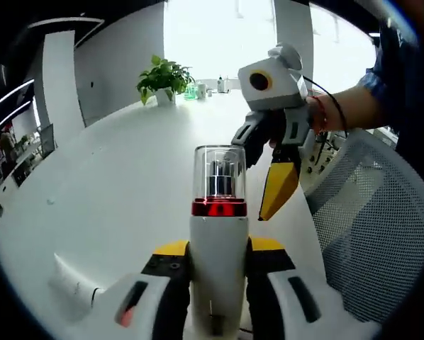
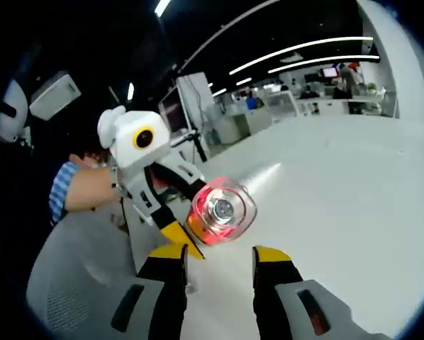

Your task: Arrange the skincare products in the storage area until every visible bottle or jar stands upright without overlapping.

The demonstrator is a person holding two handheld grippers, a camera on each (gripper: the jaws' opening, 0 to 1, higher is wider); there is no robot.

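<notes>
Left gripper (image 1: 218,258) clamped on white bottle (image 1: 218,234) with clear cap and red band, upright above white table (image 1: 113,177); bottle's base cut off. Right gripper (image 2: 219,258) parted, empty. Far off, potted plant (image 1: 164,79), small items blurred.

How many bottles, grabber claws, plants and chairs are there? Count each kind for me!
Bottles: 1, the white bottle with a clear cap
Grippers: 2, left gripper and right gripper
Potted plants: 1, the potted plant
Mesh chairs: 1, the mesh chair
Total: 5
</notes>
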